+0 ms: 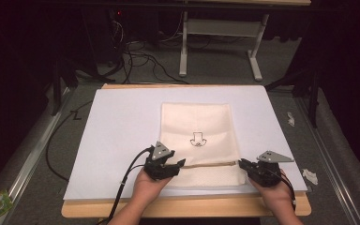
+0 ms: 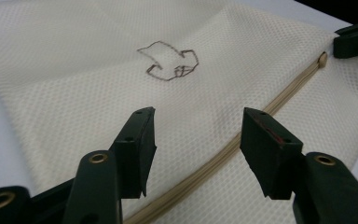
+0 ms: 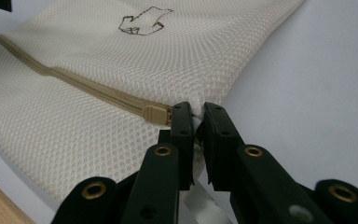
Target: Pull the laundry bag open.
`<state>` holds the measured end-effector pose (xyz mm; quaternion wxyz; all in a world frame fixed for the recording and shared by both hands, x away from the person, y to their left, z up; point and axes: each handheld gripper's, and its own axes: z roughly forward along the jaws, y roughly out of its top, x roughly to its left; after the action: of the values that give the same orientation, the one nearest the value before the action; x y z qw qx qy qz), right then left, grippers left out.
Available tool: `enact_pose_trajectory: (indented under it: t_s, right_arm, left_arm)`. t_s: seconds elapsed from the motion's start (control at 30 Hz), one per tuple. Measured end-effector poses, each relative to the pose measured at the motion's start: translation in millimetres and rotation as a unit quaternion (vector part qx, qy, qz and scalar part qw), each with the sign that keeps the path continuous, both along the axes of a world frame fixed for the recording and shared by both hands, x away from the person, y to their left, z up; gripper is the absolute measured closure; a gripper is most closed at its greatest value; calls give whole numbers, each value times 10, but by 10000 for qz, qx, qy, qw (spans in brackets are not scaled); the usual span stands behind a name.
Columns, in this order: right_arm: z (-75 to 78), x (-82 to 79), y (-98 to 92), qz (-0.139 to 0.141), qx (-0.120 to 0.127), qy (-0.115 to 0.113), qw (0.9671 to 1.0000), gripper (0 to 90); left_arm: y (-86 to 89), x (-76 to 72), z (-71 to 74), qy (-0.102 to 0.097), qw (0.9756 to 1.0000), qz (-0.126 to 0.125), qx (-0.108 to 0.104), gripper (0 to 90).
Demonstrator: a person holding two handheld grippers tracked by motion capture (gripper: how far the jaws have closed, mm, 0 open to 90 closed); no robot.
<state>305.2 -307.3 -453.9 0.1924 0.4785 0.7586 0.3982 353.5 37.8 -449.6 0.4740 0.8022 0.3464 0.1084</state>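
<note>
A cream mesh laundry bag (image 1: 198, 140) lies flat on the white sheet (image 1: 122, 126) covering the worktop (image 1: 183, 206), centred slightly toward 6 o'clock. A beige zipper (image 2: 242, 135) runs across its near end, and a small dark emblem (image 1: 198, 138) sits at its centre. The right tool (image 3: 196, 122) is clamped on the bag's edge beside the zipper end, at the bag's 4 o'clock corner. The left tool (image 2: 196, 135) hovers at the 8 o'clock corner, jaws roughly half open above the mesh and gripping nothing.
</note>
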Motion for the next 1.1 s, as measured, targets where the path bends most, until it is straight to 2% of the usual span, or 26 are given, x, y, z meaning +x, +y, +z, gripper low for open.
enact_pose_trajectory:
  t_s: [0.13, 0.2, 0.47, 0.77, 0.83, 0.93, 1.03, 1.1]
  right_arm:
    - [20, -11, 0, -14, 53, -52, 10000, 846]
    - [21, -10, 2, 11, 42, -77, 10000, 846]
    - [30, -8, -5, 49, 70, -126, 9999, 846]
    - [35, -5, -4, 95, 67, -169, 9998, 846]
    - [37, -6, -2, 97, 78, -183, 9998, 846]
    - [41, -6, -5, 127, 71, -225, 9996, 846]
    - [46, -11, 1, 115, 97, -200, 9997, 846]
    - [46, -9, 0, 119, 100, -214, 9996, 846]
  left_arm:
    - [-201, 3, -25, 132, 9998, -94, -112, 470]
    - [-312, -7, -46, 124, 9997, -194, -91, 469]
    - [-682, -46, -85, 215, 9983, -495, -225, 474]
    - [-1037, -81, -93, 246, 9960, -817, -277, 501]
    - [-1060, -83, -96, 257, 9956, -853, -289, 517]
    - [-1180, -102, -116, 303, 9938, -1021, -322, 587]
    - [-1254, -99, -136, 373, 9936, -1003, -370, 633]
    - [-1299, -88, -156, 479, 9939, -895, -421, 679]
